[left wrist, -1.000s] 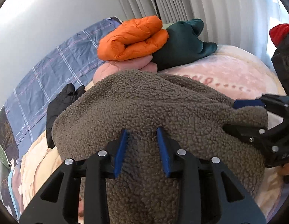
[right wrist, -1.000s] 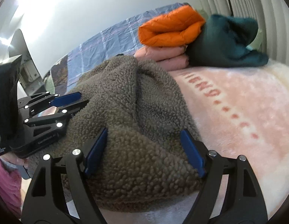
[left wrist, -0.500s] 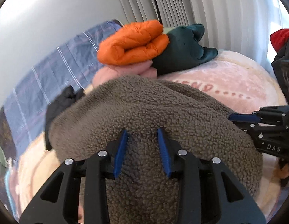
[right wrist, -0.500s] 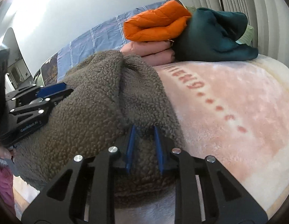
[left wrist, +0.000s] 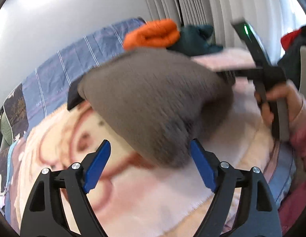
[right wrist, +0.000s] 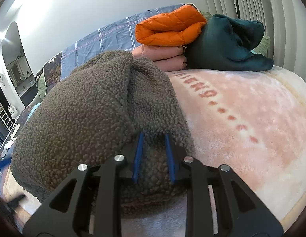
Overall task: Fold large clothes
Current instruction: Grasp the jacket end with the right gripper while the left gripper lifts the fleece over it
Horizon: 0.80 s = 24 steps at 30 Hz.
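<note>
A large brown fleece garment (right wrist: 89, 114) lies bunched on the pink blanket (right wrist: 241, 106) of the bed. My right gripper (right wrist: 153, 138) is shut on a fold of the fleece at its near edge. In the left wrist view the fleece (left wrist: 153, 98) is blurred and lies ahead of my left gripper (left wrist: 151, 150), which is open and empty, pulled back above the blanket (left wrist: 153, 197). The right gripper and the hand that holds it show there at the right (left wrist: 257, 73).
A folded orange jacket (right wrist: 170, 27) sits on folded pink clothing (right wrist: 164, 57) at the bed's far end, beside a dark green garment (right wrist: 228, 41). A blue plaid sheet (right wrist: 105, 37) lies along the wall. Curtains hang behind. A mirror (right wrist: 14, 63) stands at the left.
My left gripper has let go of the fleece, opened wide and drawn back. My right gripper, open a second ago, has closed on the fleece and stays shut on it.
</note>
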Each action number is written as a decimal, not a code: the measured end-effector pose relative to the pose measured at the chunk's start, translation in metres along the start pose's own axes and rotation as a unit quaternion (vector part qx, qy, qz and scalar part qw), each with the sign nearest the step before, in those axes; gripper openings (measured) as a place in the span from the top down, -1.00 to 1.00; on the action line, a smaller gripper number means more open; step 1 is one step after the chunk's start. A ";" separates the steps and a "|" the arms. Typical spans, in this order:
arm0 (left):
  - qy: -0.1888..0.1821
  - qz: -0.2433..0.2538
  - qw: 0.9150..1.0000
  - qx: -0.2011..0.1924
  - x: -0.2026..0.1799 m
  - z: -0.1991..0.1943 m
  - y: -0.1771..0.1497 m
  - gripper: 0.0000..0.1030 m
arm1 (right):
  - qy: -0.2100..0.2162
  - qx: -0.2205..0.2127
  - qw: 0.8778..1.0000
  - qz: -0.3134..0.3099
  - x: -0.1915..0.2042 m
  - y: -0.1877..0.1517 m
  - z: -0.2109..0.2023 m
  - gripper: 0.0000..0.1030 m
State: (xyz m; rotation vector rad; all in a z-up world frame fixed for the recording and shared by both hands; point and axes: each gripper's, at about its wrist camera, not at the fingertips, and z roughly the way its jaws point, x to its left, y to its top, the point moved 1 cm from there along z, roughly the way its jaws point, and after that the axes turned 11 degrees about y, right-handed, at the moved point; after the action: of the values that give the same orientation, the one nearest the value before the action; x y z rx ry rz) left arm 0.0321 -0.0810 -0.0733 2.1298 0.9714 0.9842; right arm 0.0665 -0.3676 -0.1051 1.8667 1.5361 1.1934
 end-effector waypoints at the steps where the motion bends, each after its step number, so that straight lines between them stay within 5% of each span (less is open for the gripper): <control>1: 0.008 0.001 1.000 0.000 -0.007 0.005 -0.002 -0.61 | 0.000 0.000 1.000 0.000 -0.001 0.000 0.000 0.54; 5: 0.087 -0.022 0.996 -0.024 -0.021 0.028 0.015 -0.61 | 0.000 -0.001 1.000 0.000 0.000 0.000 -0.001 0.54; 9: 0.122 -0.049 0.991 0.002 -0.022 0.053 0.030 -0.64 | -0.012 -0.006 1.000 0.003 0.003 -0.002 -0.003 0.52; 13: 0.165 -0.025 0.986 0.011 -0.004 0.055 0.010 -0.66 | -0.021 -0.005 1.000 -0.004 0.004 -0.006 -0.002 0.48; 16: 0.151 -0.053 0.987 0.033 0.020 0.056 -0.011 -0.66 | 0.018 0.012 1.000 0.000 0.005 -0.008 0.003 0.47; 21: 0.162 -0.031 0.986 0.024 0.014 0.048 -0.008 -0.65 | 0.001 0.006 1.000 -0.005 0.008 -0.010 0.000 0.47; 24: 0.125 -0.029 0.992 0.018 0.015 0.031 -0.008 -0.60 | 0.013 0.008 1.000 0.008 0.001 -0.010 0.000 0.46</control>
State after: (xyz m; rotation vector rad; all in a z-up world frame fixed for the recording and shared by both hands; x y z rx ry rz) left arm 0.0613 -0.0708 -0.0909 2.0288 1.1707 1.2333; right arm 0.0613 -0.3638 -0.1123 1.8852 1.5512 1.2203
